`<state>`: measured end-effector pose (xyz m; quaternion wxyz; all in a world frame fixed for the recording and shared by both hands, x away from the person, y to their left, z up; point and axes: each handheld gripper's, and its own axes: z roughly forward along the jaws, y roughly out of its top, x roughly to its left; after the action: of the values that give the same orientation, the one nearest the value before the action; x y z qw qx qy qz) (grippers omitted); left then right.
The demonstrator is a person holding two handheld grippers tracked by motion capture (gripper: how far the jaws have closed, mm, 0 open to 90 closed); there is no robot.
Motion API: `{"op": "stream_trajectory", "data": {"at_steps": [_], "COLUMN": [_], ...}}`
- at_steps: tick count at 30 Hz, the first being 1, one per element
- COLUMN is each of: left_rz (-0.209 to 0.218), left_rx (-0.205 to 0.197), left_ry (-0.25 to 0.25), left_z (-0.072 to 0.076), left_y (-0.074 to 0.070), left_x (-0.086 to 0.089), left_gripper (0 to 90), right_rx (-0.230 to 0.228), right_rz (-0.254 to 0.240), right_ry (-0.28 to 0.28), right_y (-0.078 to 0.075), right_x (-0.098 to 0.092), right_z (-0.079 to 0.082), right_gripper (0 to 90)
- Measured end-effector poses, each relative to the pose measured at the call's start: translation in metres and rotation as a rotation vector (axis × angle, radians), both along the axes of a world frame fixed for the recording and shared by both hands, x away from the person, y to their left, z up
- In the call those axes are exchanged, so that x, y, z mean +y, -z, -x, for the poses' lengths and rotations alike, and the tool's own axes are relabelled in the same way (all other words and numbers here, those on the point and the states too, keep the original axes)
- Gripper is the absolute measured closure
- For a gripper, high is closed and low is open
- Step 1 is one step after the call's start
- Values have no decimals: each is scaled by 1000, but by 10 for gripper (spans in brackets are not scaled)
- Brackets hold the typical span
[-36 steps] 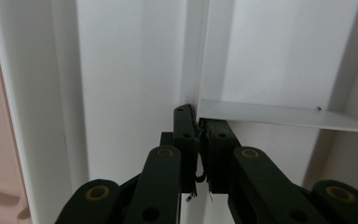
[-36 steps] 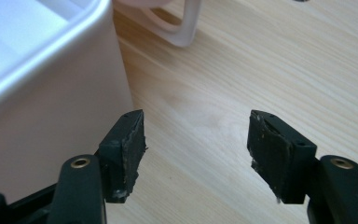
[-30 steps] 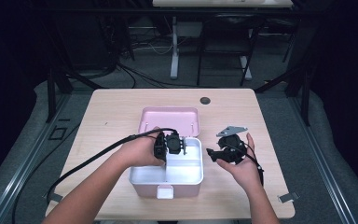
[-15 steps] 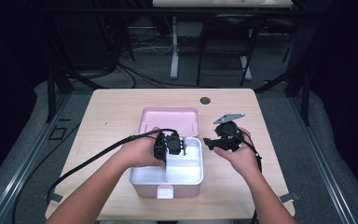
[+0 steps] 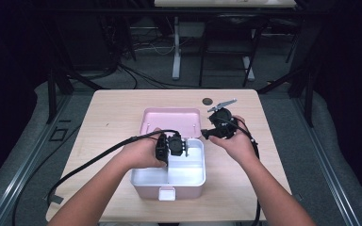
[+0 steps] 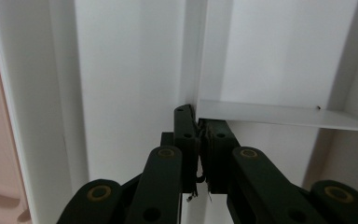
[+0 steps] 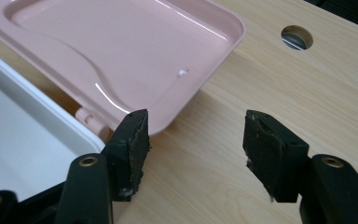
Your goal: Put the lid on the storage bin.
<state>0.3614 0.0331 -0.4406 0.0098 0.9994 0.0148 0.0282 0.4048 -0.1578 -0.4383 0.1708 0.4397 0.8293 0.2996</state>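
Left tool (image 5: 181, 145) sits down inside the white box (image 5: 193, 175), jaws pinched together on the thin white divider (image 6: 279, 114) that splits its compartments. The box rests near the middle of the table (image 5: 113, 110), its pink lid (image 5: 172, 120) lying open on the far side. Right tool (image 5: 206, 134) hovers just right of the lid's corner, its jaws apart and just now closing a little, nothing between them.

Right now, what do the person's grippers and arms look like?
Both the left gripper and the right gripper are black, with linked jaws pinned by brass-coloured rivets and scuffed dark pads. A black cable trails from the left gripper. A grey plate tops the right gripper. Forearms are bare.
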Motion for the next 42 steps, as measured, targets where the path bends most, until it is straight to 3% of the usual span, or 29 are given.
{"op": "stream_trajectory", "data": {"at_steps": [9, 17, 19, 23, 26, 27, 29, 34, 35, 42], "left_rz": [-3, -2, -3, -1, -1, -3, -4, 0, -2, -2], "left_rx": [8, 12, 13, 14, 14, 12, 10, 14, 12, 11], "left_ry": [4, 5, 5, 3, 3, 5, 6, 3, 5, 4], "left_z": [-1, -1, -1, -1, -1, -1, -1, -1, -1, -1], "left_y": [0, 0, 0, 0, 0, 0, 0, 0, 0, 0], "left_x": [0, 0, 0, 0, 0, 0, 0, 0, 0, 0], "left_gripper": [857, 858, 858, 858, 858, 858, 858, 858, 858, 858], "right_rx": [-5, 43, 44, 77, 85, 115, 96, 140, 115, 148], "right_rz": [-35, -83, -77, -122, -91, -117, -76, -94, -68, -90], "right_ry": [52, 60, 88, 97, 144, 114, 174, 163, 198, 220], "right_y": [-4, -4, -3, -1, 4, 5, 8, 13, 14, 19], "right_x": [5, 9, 12, 16, 21, 20, 25, 26, 28, 28], "right_z": [-20, -35, -39, -47, -52, -55, -58, -67, -67, -76], "right_gripper": [493, 549, 561, 577, 577, 577, 579, 582, 583, 631]}}
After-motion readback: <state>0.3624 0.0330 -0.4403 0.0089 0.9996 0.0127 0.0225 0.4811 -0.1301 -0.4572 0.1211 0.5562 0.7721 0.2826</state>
